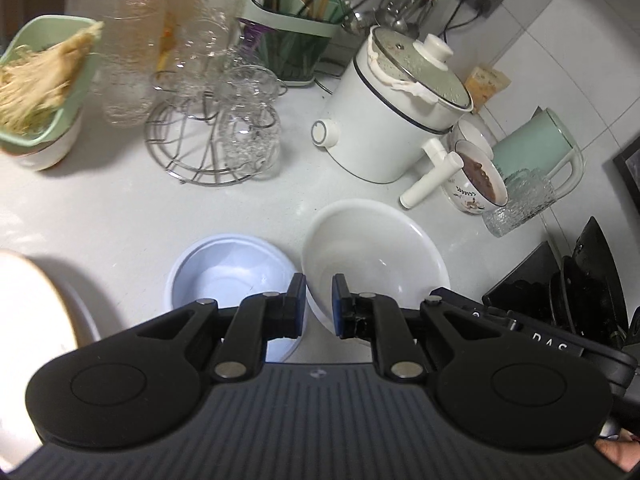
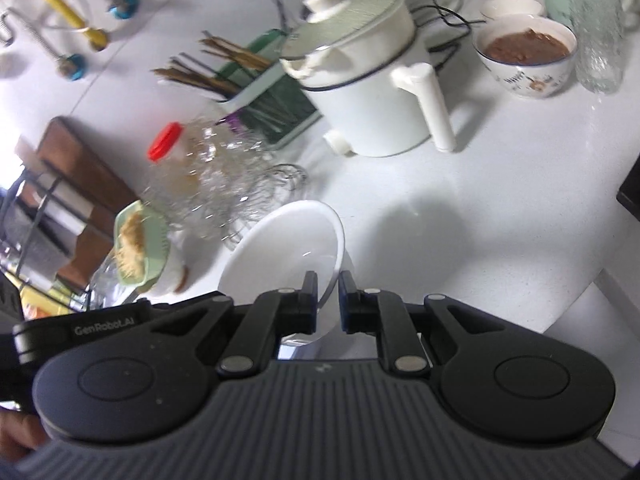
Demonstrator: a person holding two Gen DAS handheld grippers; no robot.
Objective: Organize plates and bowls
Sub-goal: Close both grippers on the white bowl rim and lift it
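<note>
Both tools are gripping the rim of the same white bowl.

Your left tool (image 1: 319, 305) is clamping the near rim of the white bowl (image 1: 376, 248), one finger inside and one outside. Your right tool (image 2: 328, 300) is holding the rim too, and the bowl is tilting there. Just beside the white bowl, on its left, the pale blue bowl (image 1: 228, 272) is sitting on the desk (image 1: 120, 216). A white plate (image 1: 28, 312) is lying at the left edge of the desk. Behind the bowls, the white cooking pot (image 1: 384, 128) is standing, well apart.
</note>
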